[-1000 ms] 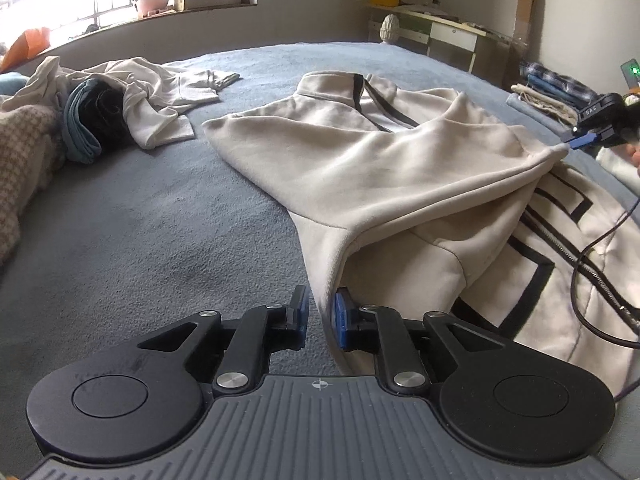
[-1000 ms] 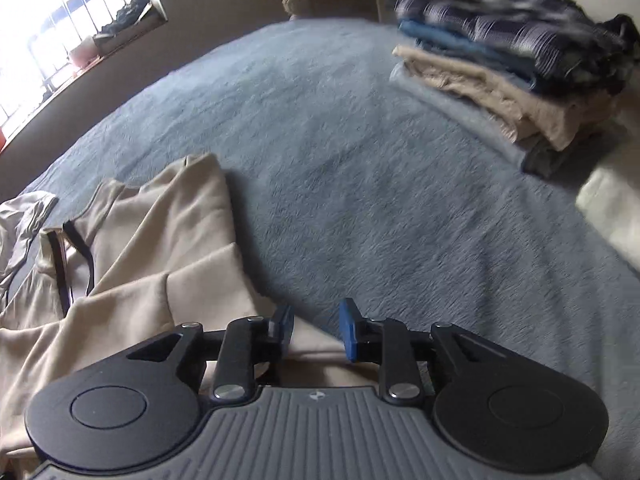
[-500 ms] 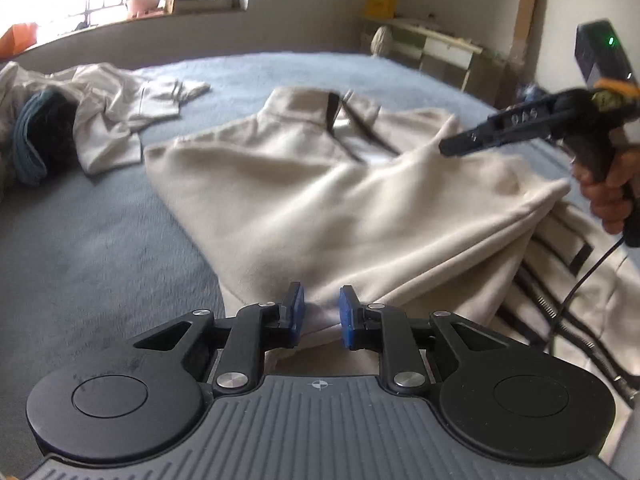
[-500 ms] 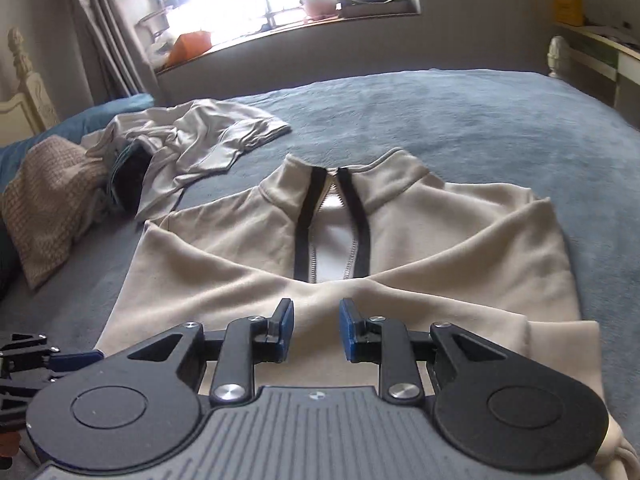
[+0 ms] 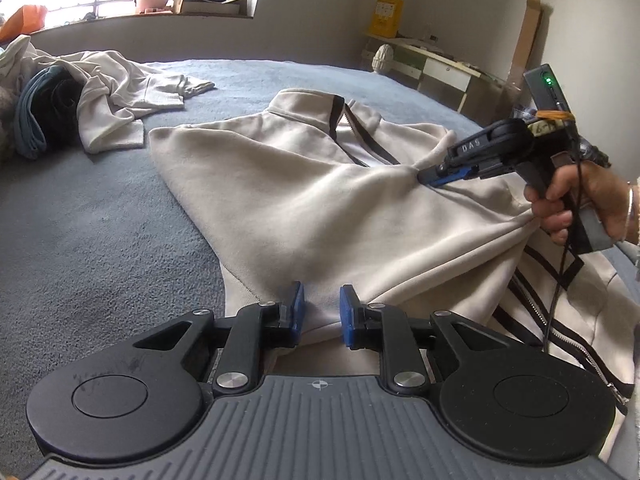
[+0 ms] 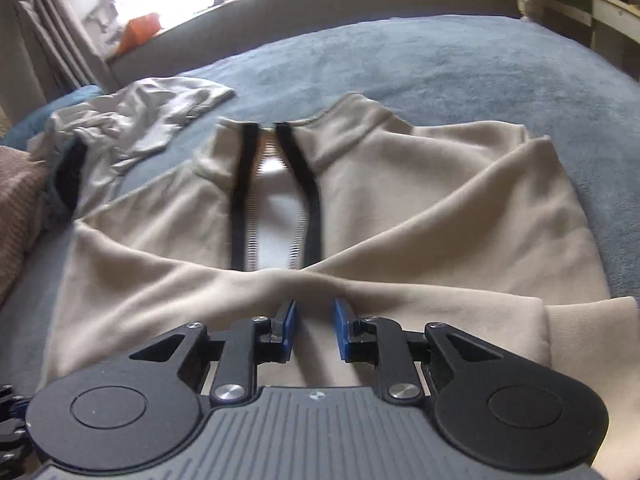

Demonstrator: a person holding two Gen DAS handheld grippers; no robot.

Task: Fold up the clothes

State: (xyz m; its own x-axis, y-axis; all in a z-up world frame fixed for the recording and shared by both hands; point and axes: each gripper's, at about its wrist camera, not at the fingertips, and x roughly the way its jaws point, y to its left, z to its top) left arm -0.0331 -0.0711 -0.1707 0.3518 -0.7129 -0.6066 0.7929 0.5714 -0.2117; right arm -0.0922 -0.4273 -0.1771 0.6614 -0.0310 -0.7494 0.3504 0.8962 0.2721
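Left fingers (image 5: 298,312) clamp beige jacket (image 5: 320,200) fold; right fingers (image 6: 288,330) closing on it.

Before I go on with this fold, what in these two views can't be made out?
- Left wrist view: beige zip-up jacket hem, hidden behind the left gripper.
- Left wrist view: right gripper pads, side-on; grip unclear.
- Right wrist view: motion-blurred; black zip trim smeared.
- Right wrist view: jacket cuff, partly behind gripper body.

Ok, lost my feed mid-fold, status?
Left gripper pinching jacket edge. Right gripper has just been closing on a jacket fold. Other clothes lie apart, not in the way.
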